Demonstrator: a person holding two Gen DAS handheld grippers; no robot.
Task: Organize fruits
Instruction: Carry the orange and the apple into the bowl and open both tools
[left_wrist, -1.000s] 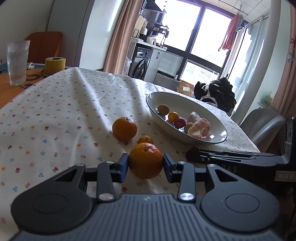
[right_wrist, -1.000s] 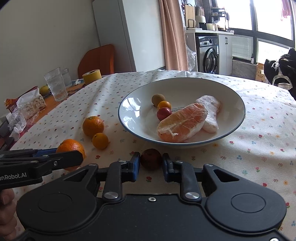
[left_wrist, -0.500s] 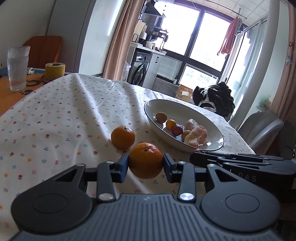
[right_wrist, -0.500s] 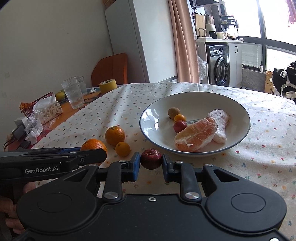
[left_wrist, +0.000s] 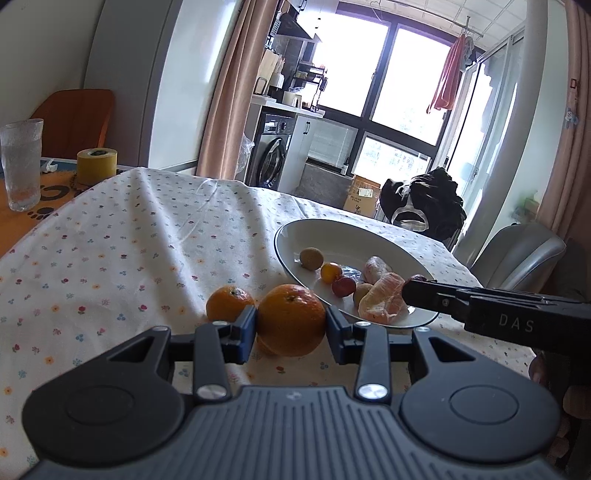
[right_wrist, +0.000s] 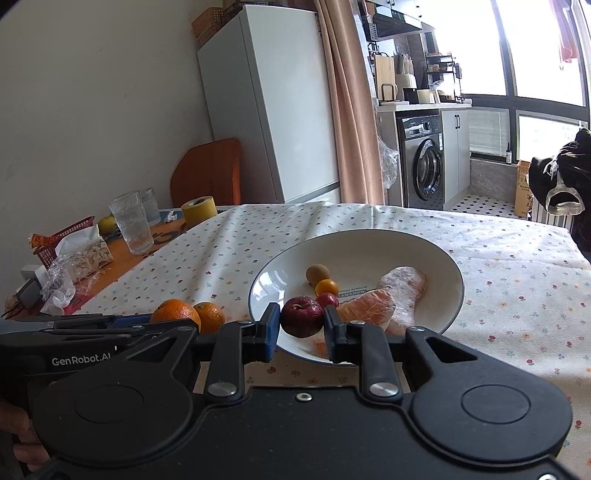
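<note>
- Left wrist view only: left gripper (left_wrist: 290, 325), blue pads closed against a large round orange with dimpled peel (left_wrist: 290, 318), held above the flower-print tablecloth (left_wrist: 110, 258). A second, smaller orange (left_wrist: 229, 303) lies on the cloth just behind it.
- Right wrist view only: right gripper (right_wrist: 301, 322) clamps a dark red, glossy round fruit (right_wrist: 301, 316) over the near rim of the wide white ceramic bowl with a dark edge (right_wrist: 448, 273).
- Bowl contents, clearer from the right: brownish kiwi-like fruit (right_wrist: 317, 272), tiny orange fruit (right_wrist: 327, 287), two peeled citrus pieces in clear film (right_wrist: 402, 295).
- Right view also shows a ribbed clear glass (right_wrist: 132, 221) and a yellow tape roll (right_wrist: 198, 209) on the bare orange tabletop, well apart from the bowl.
</note>
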